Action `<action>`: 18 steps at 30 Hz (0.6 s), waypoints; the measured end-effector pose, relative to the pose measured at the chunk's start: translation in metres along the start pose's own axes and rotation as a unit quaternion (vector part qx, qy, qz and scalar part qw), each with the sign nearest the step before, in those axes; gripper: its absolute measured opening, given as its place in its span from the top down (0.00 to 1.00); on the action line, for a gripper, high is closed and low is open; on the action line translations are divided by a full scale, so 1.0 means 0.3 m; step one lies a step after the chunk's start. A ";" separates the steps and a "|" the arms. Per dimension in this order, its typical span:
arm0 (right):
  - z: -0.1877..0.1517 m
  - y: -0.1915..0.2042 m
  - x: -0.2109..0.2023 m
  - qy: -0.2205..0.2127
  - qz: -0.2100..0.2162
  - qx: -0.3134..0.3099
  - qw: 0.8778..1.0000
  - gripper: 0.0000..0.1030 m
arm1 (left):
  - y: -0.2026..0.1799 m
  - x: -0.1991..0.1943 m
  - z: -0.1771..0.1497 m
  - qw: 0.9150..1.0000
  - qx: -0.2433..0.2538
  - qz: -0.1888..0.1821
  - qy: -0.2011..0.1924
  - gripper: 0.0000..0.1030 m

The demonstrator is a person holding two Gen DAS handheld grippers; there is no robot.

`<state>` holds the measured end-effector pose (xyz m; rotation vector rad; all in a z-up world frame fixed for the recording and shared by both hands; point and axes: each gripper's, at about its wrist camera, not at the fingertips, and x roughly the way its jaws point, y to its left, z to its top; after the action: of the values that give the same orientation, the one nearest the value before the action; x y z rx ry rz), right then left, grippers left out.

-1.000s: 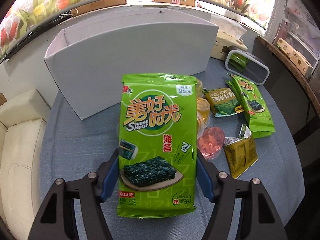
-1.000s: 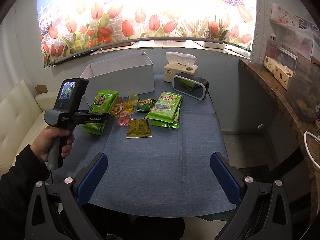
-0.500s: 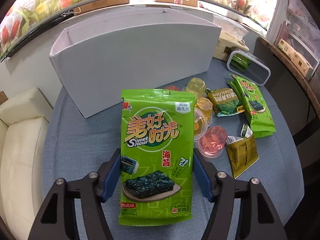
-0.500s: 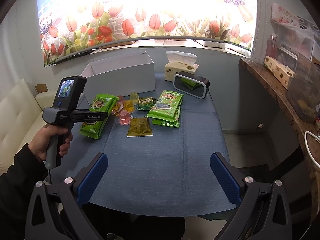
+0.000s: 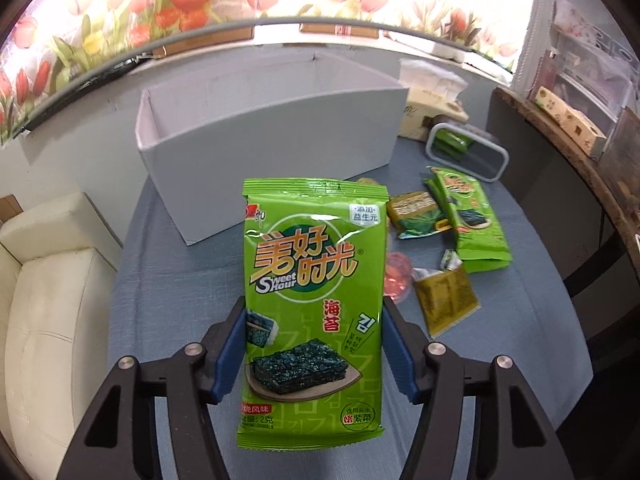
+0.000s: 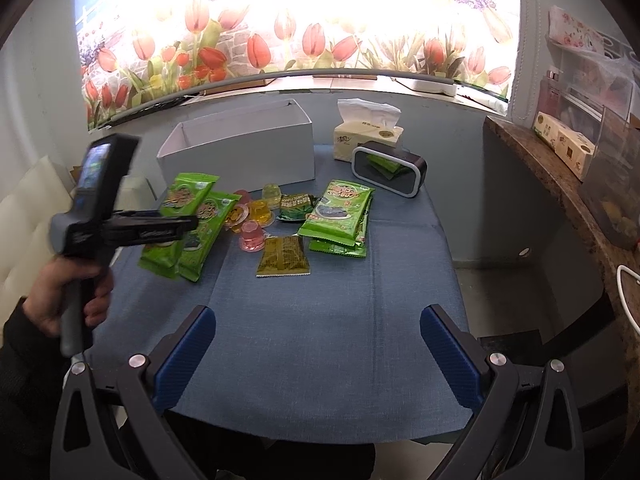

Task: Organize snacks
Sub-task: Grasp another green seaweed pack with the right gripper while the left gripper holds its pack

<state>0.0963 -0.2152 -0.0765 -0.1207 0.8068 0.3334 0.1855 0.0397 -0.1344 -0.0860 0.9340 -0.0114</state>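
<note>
Your left gripper [image 5: 314, 344] holds the seaweed packet [image 5: 314, 304] by its long edges, lifted above the surface, its long axis pointing at the white box [image 5: 276, 152] straight ahead. Your right gripper [image 6: 316, 354] hangs wide and empty, farther back.

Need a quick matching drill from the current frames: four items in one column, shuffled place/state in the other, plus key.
Items:
1. seaweed pack
2. white box
3. right gripper
4. tissue pack

States:
A. open, nothing between its fingers
B. clamped in the left gripper
C. behind the black-framed clock
D. open-topped, at the table's far side, nothing showing inside

Pairs: 1-B, 2-D, 3-A, 4-C
</note>
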 end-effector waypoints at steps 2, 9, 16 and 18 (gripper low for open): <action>0.023 -0.012 0.046 0.002 0.002 0.009 1.000 0.00 | 0.001 -0.051 -0.017 1.000 -0.009 -0.008 -0.005 0.35; 0.174 -0.052 0.344 0.019 -0.001 0.037 0.999 0.00 | 0.030 -0.211 -0.086 0.999 -0.030 -0.017 -0.031 0.35; 0.281 -0.033 0.614 0.061 -0.028 0.034 0.997 0.09 | 0.062 -0.249 -0.119 0.999 -0.035 -0.022 -0.036 0.35; 0.298 -0.027 0.679 0.080 -0.047 0.024 0.995 0.20 | 0.076 -0.246 -0.123 0.998 -0.040 -0.027 -0.034 0.35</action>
<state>0.2915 -0.1520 -0.1629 -0.1421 0.9633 0.2170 0.1113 0.0632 -0.0987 -0.1843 0.8641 -0.0224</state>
